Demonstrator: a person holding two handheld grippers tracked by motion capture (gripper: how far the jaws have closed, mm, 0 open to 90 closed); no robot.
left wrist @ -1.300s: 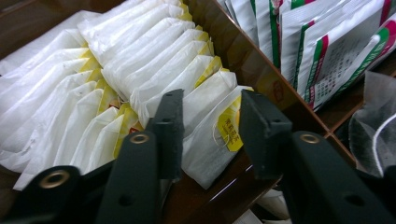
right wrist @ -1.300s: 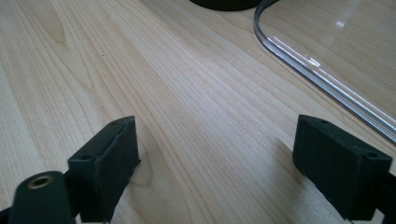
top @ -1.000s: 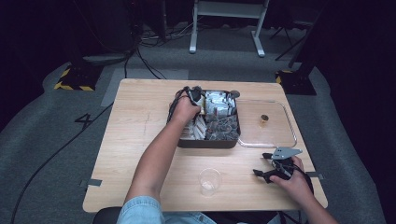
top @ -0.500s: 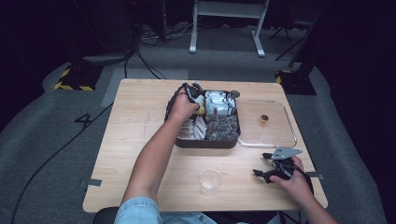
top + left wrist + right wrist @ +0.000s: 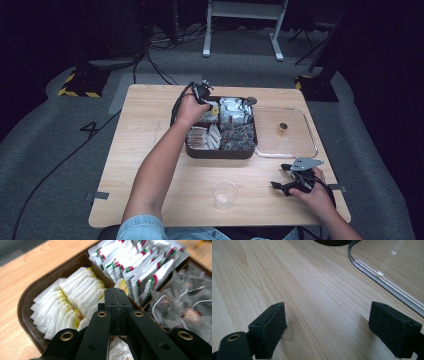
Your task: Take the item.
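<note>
One white-and-yellow paper sachet is clamped between the shut jaws of the left gripper, just above its compartment in the brown plastic divided tray. Delivery, likely to the clear plastic cup, is judged outstanding. No print is legible. The right gripper is rested open on the wooden table.

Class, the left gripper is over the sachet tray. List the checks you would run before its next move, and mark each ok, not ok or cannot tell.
1. Left gripper jaws shut: ok.
2. White sachet pinched and poking past the jaw tips: ok, as far as the left gripper view shows.
3. Only one sachet taken: cannot tell.
4. Plastic cup upright, in front of the tray: ok.
5. Clear lid off, lying flat to the right of the tray: ok.
6. Right gripper open over bare table, apart from the cup: ok.
</note>
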